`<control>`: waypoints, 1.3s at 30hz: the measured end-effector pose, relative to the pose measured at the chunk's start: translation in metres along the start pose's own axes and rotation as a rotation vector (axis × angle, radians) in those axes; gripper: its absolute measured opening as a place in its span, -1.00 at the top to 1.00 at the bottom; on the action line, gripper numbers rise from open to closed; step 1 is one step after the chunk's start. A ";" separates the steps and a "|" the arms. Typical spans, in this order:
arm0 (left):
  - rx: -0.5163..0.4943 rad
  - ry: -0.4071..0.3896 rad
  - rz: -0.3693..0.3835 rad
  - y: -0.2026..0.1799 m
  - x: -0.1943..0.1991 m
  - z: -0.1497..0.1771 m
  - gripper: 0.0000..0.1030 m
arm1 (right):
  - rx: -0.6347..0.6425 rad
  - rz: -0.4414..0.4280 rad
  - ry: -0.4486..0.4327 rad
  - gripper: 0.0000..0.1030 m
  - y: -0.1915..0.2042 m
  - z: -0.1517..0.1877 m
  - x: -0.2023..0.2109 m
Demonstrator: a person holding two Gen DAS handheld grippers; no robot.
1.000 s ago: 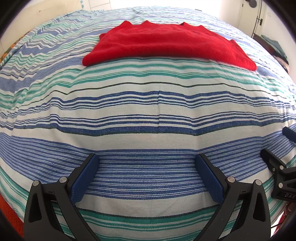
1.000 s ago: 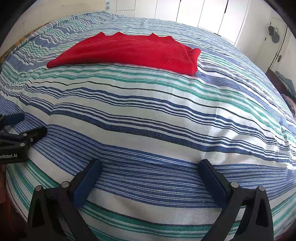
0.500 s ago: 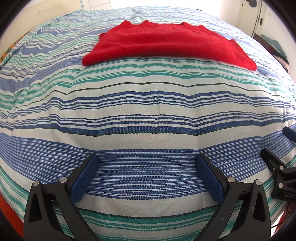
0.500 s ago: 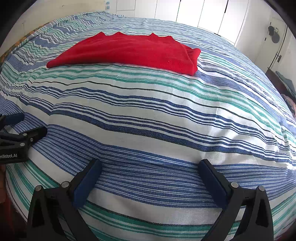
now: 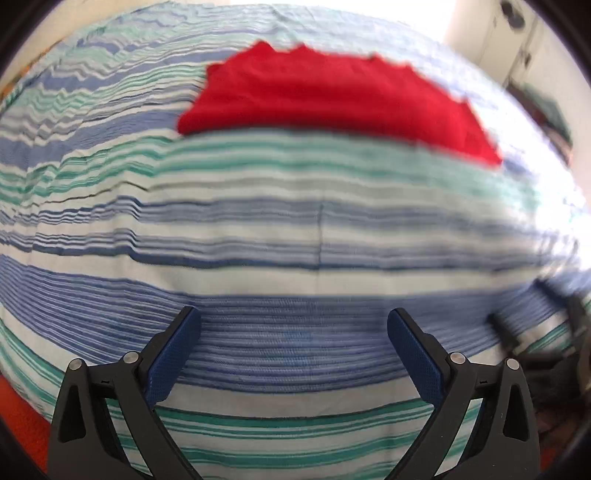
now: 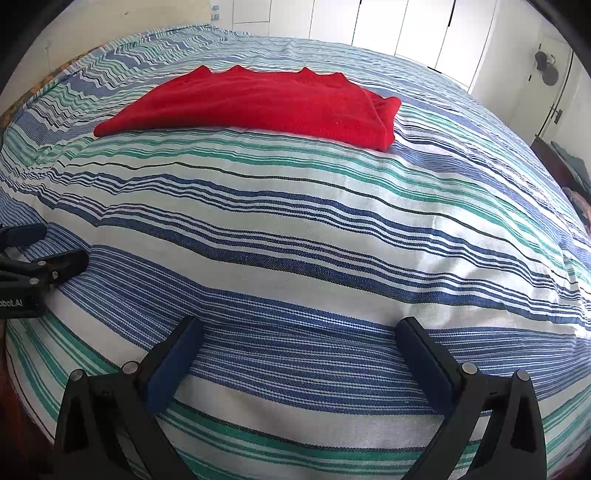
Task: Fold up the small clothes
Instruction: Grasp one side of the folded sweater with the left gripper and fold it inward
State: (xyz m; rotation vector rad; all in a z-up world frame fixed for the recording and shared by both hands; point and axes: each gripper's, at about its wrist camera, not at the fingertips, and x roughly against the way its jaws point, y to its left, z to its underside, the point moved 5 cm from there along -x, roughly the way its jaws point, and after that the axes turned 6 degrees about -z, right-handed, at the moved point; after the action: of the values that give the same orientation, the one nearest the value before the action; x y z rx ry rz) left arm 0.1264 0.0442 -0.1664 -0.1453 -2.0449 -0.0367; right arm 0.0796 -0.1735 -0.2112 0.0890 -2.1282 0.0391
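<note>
A red knitted garment [image 5: 332,96] lies folded flat on the far part of the striped bedspread [image 5: 288,229]; it also shows in the right wrist view [image 6: 266,103], with its thick folded edge at the right end. My left gripper [image 5: 293,325] is open and empty, low over the near part of the bed, far from the garment. My right gripper [image 6: 299,332] is open and empty, also near the front edge. The left gripper shows at the left edge of the right wrist view [image 6: 40,254]; the right gripper is a dark blur at the right of the left wrist view [image 5: 535,343].
The bed's blue, green and white striped cover [image 6: 332,221] fills both views. White wardrobe doors [image 6: 406,29] stand behind the bed. A door [image 6: 546,85] and dark furniture with cloth [image 6: 569,166] are at the far right.
The left wrist view has gone blurred and shifted: the garment now sits further right and lower in it, so the left gripper is moving. The right gripper has barely moved.
</note>
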 end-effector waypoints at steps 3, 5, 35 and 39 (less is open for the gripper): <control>0.154 -0.055 0.130 0.029 0.022 -0.045 -0.96 | -0.004 -0.009 -0.005 -1.00 -0.001 0.000 0.000; 0.208 -0.067 0.146 0.050 0.023 -0.084 -0.97 | -0.003 -0.011 -0.007 -1.00 -0.001 0.000 0.000; -0.091 -0.066 0.072 -0.082 0.012 -0.241 0.84 | 0.027 -0.034 -0.004 -1.00 -0.001 -0.005 -0.004; -0.207 -0.067 0.102 -0.175 -0.008 -0.230 0.82 | 0.027 -0.039 0.005 -1.00 -0.002 -0.006 -0.005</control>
State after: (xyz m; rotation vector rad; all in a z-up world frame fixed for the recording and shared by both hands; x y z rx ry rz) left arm 0.3118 -0.1500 -0.0611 -0.3838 -2.0946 -0.1822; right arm 0.0870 -0.1746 -0.2122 0.1461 -2.1210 0.0445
